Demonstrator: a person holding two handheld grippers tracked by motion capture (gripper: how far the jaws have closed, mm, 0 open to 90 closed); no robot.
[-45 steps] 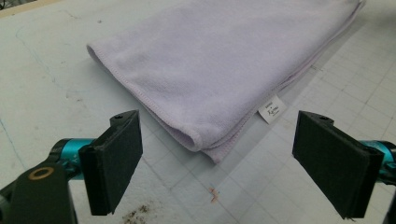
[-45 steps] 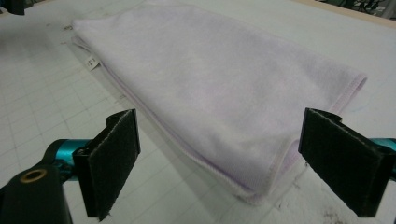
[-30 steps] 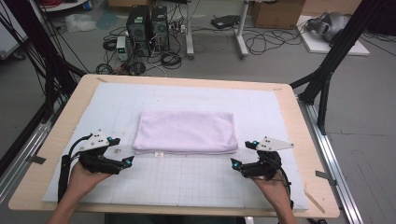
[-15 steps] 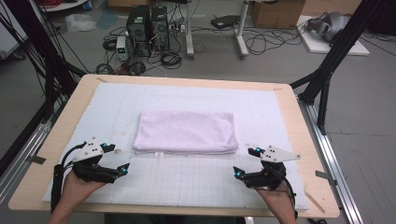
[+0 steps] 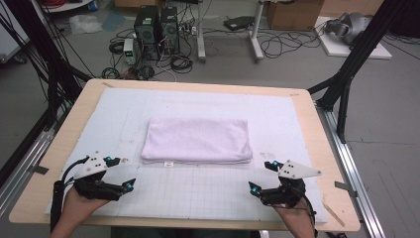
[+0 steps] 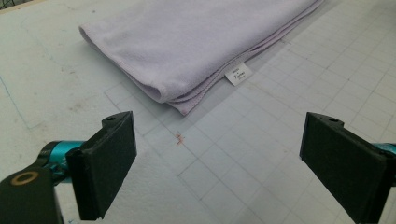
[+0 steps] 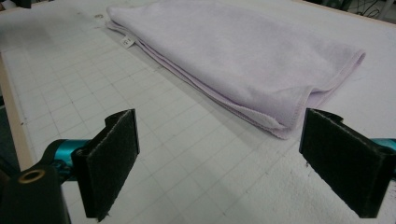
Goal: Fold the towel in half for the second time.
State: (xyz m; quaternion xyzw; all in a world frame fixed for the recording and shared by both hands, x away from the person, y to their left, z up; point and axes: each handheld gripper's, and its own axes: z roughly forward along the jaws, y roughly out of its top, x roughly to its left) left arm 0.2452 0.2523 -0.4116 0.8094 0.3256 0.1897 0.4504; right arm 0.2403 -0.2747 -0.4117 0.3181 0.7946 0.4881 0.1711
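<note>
The folded towel (image 5: 197,141) lies flat at the desk (image 5: 317,148) centre, untouched. Both claws, left (image 5: 124,172) and right (image 5: 261,175), have drawn back toward the near edge, jaws spread and empty. The fold looks complete; hands are retreating.

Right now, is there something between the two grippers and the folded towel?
Nothing visible. Bare gridded mat lies between the left gripper, the right gripper and the towel; both grippers are open.
</note>
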